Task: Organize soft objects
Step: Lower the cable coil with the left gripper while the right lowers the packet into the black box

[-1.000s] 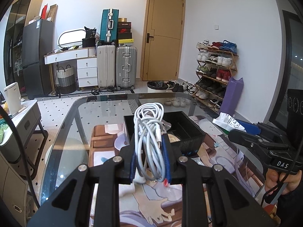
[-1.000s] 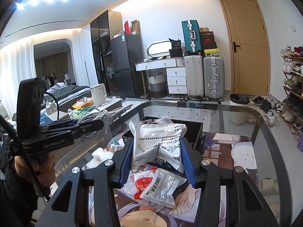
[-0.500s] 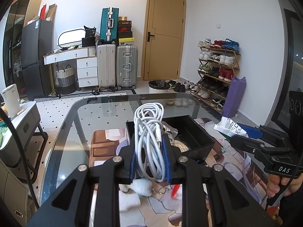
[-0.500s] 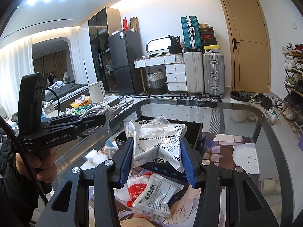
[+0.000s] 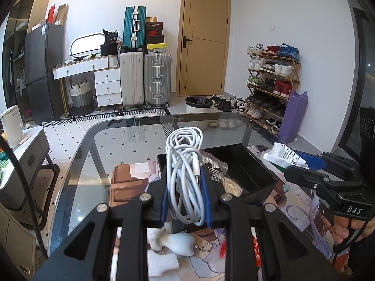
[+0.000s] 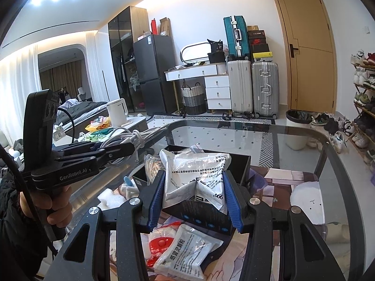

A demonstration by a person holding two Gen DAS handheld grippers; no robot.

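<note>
Left wrist view: left gripper (image 5: 186, 201) clenched on a coiled white cable (image 5: 185, 164), held above the glass table (image 5: 98, 154); black box (image 5: 246, 171) at 1 o'clock of the coil.

Right wrist view: right gripper (image 6: 193, 200) grasping a crumpled white packet (image 6: 195, 175) over the black box (image 6: 241, 164); second packet (image 6: 185, 255) at 6 o'clock on the table.

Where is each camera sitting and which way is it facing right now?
Left wrist: on the left gripper, looking along its fingers clamping a white cable bundle toward the black bin; the right gripper shows at right.
Right wrist: on the right gripper, clamping a white printed pouch; the left gripper and hand at left.
Shared: bin, glass table, door.
</note>
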